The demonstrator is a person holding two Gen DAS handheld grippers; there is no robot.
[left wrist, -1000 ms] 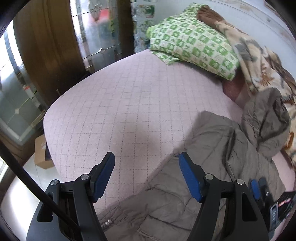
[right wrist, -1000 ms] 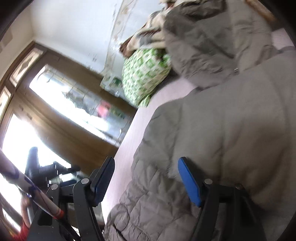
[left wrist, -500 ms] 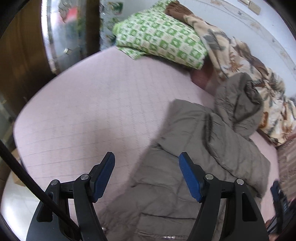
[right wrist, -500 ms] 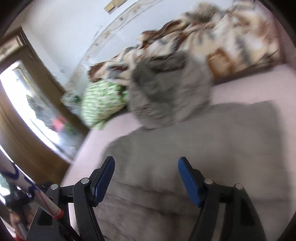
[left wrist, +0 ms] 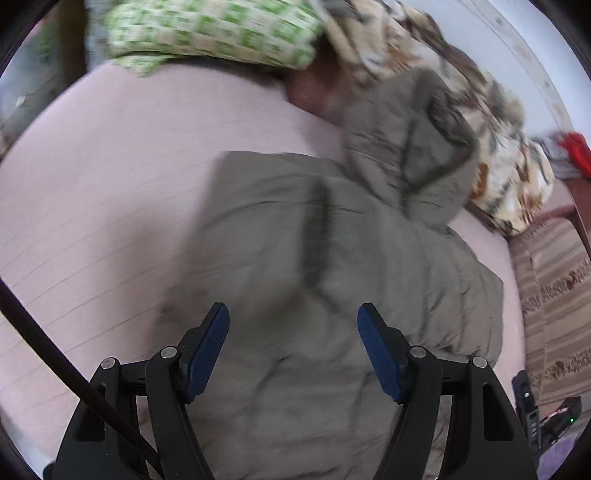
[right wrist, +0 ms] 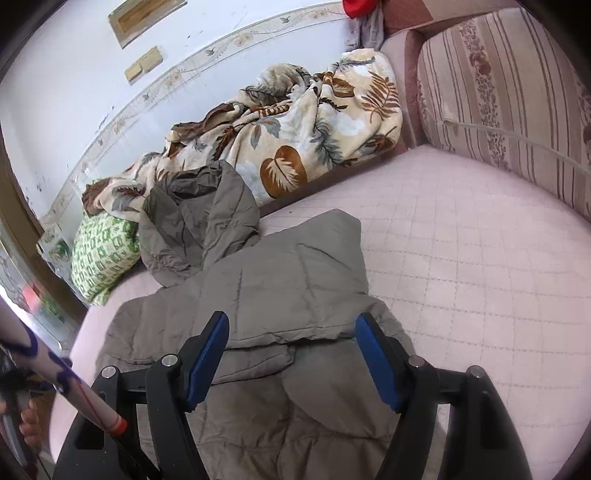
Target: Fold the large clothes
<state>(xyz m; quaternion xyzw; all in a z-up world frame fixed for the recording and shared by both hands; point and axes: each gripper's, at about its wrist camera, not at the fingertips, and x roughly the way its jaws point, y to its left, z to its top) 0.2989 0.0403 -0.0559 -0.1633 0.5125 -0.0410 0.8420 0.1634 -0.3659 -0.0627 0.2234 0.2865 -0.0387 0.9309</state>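
right wrist view showed the grey puffer jacket (right wrist: 280, 295) lying on the pink mattress (right wrist: 461, 258), sleeve folded in. both the right gripper (right wrist: 291, 354) and left gripper (left wrist: 293, 349) hung wide open above it, holding nothing. slippery padding risked springing back unfolded.

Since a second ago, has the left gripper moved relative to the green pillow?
Yes. The left gripper has swung right: the green pillow, once upper centre in its view, now sits at the top-left edge, and the grey jacket fills the space between the open fingers.
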